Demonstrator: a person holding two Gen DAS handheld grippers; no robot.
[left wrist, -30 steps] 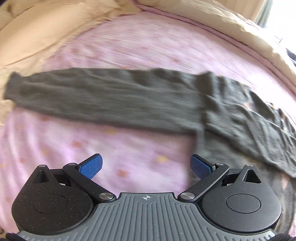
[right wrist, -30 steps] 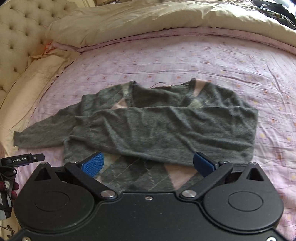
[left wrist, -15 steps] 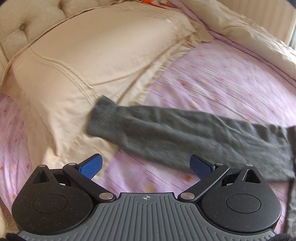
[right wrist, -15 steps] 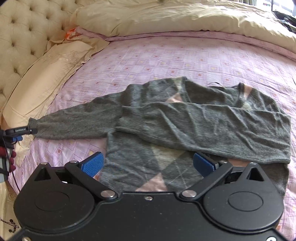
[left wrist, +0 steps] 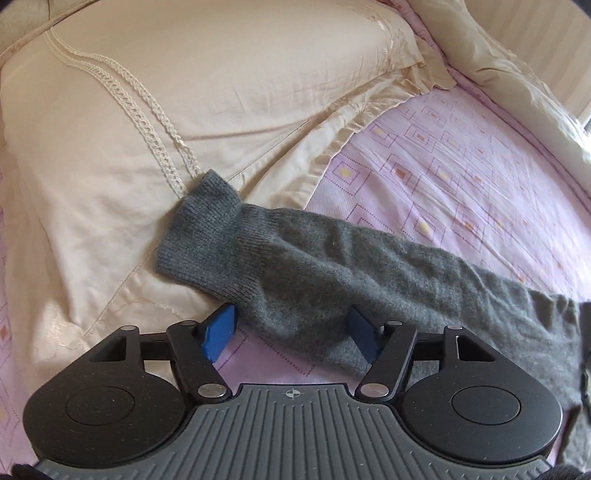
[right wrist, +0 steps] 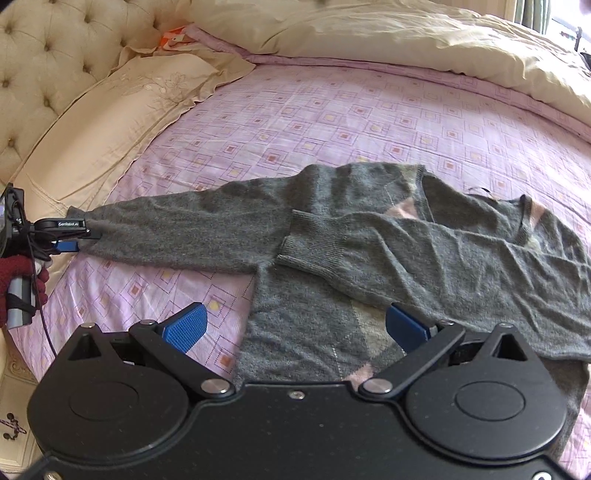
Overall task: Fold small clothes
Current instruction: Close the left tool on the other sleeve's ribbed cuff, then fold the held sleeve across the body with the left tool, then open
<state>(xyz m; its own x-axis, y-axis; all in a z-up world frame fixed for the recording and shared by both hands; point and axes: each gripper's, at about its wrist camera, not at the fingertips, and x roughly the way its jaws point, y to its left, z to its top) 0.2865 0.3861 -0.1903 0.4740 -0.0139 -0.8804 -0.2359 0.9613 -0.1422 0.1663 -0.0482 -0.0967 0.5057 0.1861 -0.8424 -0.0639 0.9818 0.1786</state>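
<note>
Grey sweater sleeve [left wrist: 332,266] points cuff-first at the pillow [left wrist: 184,92]; left gripper [left wrist: 291,332] closing around it, unpinched.

One grey sweater [right wrist: 369,236], two pillows [right wrist: 110,122], one duvet [right wrist: 369,33], two tools [right wrist: 295,328].

Soft daylight fills both views, coming from the upper right, where a window edge [left wrist: 586,123] burns out to white in the left wrist view. The cream pillow [left wrist: 207,92] and duvet [right wrist: 406,33] gleam brightly, and the pink bedsheet [right wrist: 332,122] looks slightly washed out. Shadows are gentle, darkest just under the grey sweater [right wrist: 369,240] sleeve. Both frames are sharp, with no motion blur. Fisheye distortion bends the bed into a curve, and the corners go dark.
</note>
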